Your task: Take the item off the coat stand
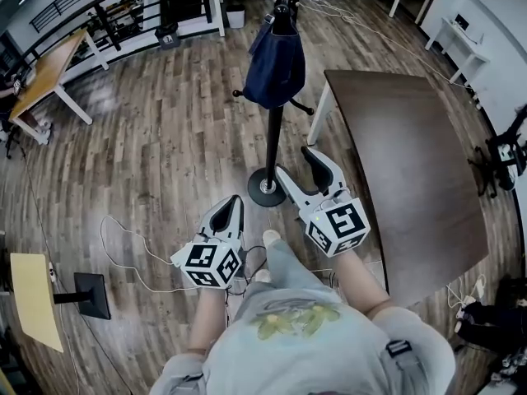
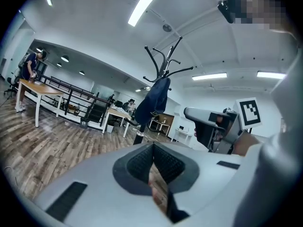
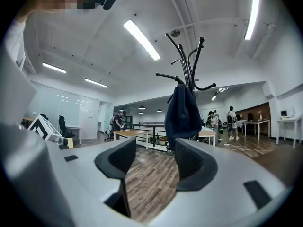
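At the far left a light wooden desk (image 1: 49, 68) stands on the plank floor (image 1: 165, 138). Nearer the person, the left gripper (image 1: 235, 204) is held low with its jaws pressed together at the tips; the left gripper view shows nothing between them. Beyond it and slightly right rises the black coat stand (image 1: 272, 151), its pole upright on a round base. The dark blue bag (image 1: 274, 64) hangs from one of the curved hooks near the top of the stand. Its long axis runs vertical, close along the pole: the narrow upper end is caught at the hook, and the fuller, rounded lower end points down at the floor, well clear of it. Right of the stand's base, the right gripper (image 1: 295, 161) has its jaws spread apart and empty. In the right gripper view the gap between them opens towards the hanging bag, which is apart from both pads and farther off. Furthest right stands a dark brown counter (image 1: 412, 163) with white legs, its near corner just beside the stand.
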### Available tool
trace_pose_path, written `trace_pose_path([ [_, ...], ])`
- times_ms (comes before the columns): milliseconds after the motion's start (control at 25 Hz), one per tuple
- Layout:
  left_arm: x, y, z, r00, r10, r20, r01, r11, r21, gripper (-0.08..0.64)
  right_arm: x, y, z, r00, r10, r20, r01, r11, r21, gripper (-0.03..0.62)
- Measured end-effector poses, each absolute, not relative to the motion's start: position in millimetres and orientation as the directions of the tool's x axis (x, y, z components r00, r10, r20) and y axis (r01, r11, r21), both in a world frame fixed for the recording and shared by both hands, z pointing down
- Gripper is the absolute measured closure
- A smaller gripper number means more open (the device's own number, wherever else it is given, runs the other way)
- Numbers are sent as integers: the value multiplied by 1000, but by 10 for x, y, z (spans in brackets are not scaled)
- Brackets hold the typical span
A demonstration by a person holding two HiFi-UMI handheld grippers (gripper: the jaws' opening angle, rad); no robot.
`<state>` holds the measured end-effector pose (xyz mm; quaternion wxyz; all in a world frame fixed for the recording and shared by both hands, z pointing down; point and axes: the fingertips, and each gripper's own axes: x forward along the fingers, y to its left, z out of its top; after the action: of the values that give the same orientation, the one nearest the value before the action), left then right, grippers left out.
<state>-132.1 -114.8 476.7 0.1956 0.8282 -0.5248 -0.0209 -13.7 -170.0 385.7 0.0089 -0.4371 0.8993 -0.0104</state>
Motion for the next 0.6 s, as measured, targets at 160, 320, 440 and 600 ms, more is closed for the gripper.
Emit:
trace_pose_path([
  [160,-1382,-1360,4749,433,-886,167,-872,-365,325,545,-154,-1968,3777,-607,-794,-44,-794,608,-22,331],
  [320,-1427,-1601,4702,424,-890,165,-880,-363,307,545,-224,-2223,3674,-616,-785,-69,-786,618,-12,318],
  [440,-1441,-1781,4627,420,-893,161,-882,-360,304,545,-251,-2424,3551,-613,-785,-86,-788,615,-3,308],
  [600,-1452,-1949,4593,423,-892,162,-882,-364,301,545,-262,-2623,3425,-594,-796,-112,-801,598,-5,297],
])
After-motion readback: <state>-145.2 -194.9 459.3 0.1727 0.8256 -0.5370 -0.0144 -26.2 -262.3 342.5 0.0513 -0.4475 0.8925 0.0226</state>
